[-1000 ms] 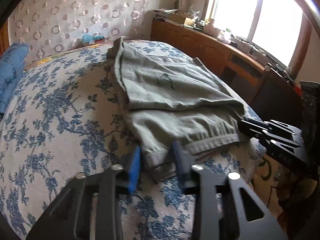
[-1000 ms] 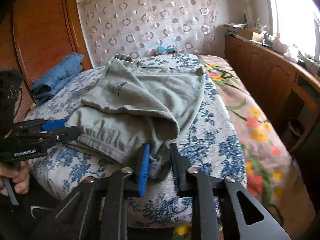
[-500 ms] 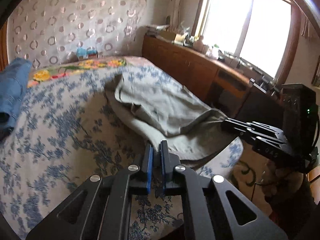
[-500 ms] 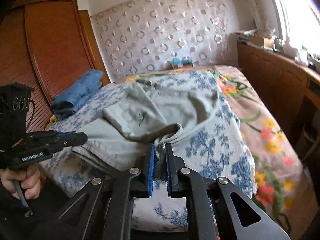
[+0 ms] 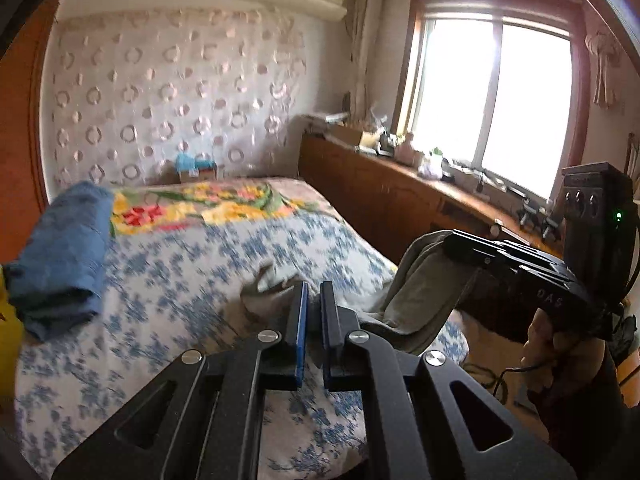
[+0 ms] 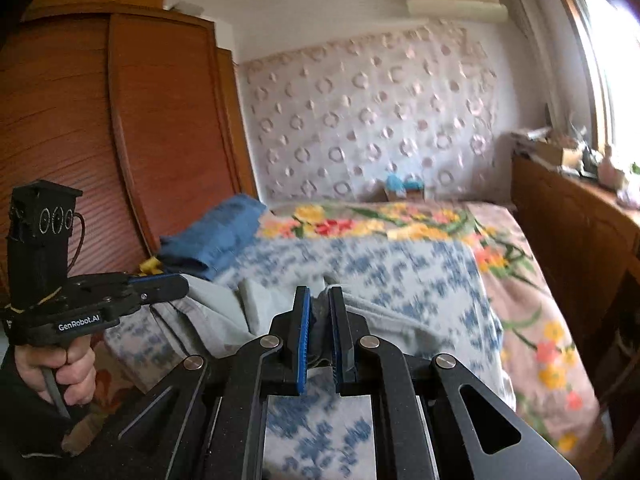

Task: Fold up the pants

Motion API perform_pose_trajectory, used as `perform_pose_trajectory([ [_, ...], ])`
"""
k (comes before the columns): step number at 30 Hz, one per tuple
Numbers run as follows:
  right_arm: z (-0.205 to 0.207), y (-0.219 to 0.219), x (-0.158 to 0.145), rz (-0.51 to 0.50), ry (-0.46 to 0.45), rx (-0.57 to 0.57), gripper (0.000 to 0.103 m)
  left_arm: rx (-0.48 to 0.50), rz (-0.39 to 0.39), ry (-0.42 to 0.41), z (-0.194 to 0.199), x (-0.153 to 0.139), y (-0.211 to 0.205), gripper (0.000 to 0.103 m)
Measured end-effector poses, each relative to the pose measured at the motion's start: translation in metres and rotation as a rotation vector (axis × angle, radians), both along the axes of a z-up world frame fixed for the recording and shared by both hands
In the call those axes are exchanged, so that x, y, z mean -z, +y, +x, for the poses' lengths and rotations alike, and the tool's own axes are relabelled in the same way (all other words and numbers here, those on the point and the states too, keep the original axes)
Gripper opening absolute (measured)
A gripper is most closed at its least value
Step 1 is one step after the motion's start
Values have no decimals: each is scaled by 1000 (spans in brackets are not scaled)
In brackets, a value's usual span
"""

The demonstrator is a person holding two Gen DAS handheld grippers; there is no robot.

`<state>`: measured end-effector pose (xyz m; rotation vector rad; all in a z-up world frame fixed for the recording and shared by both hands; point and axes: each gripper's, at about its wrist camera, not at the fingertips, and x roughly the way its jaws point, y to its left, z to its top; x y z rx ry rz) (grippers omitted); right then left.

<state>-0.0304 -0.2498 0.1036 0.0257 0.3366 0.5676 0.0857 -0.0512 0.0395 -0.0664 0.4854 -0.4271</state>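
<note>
The grey-green pants (image 5: 416, 300) hang lifted above the near edge of the bed, stretched between my two grippers. My left gripper (image 5: 314, 294) is shut on one corner of the pants' near end; in the right wrist view it (image 6: 176, 284) shows at the left with cloth trailing from it. My right gripper (image 6: 319, 300) is shut on the other corner of the pants (image 6: 380, 320); in the left wrist view it (image 5: 452, 242) holds the cloth up at the right. The rest of the pants droops below the fingers, mostly hidden.
The bed has a blue-flowered sheet (image 5: 180, 264) and a bright floral blanket (image 6: 380, 224) toward the headboard. Folded blue jeans (image 5: 60, 256) lie at the bed's left side. A wooden wardrobe (image 6: 120, 140) stands left, a cluttered wooden sideboard (image 5: 400, 184) under the window right.
Both grippers closed on the pants' near end, then lifted it up off the bed. The views have tilted upward and the pants no longer lie spread on the sheet.
</note>
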Motion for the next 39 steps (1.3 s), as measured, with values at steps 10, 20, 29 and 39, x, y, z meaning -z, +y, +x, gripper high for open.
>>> perform_pose_trajectory([
  [10, 27, 21, -16, 7, -82, -66, 9, -50, -1, -73, 17, -25, 36, 7],
  [20, 115, 40, -5, -47, -42, -84, 9, -98, 16, -29, 90, -14, 60, 7],
  [29, 206, 57, -54, -72, -37, -68, 9, -115, 49, -63, 189, -53, 58, 7],
  [39, 227, 73, -62, -82, -59, -57, 9, -132, 80, -104, 192, -73, 58, 7],
])
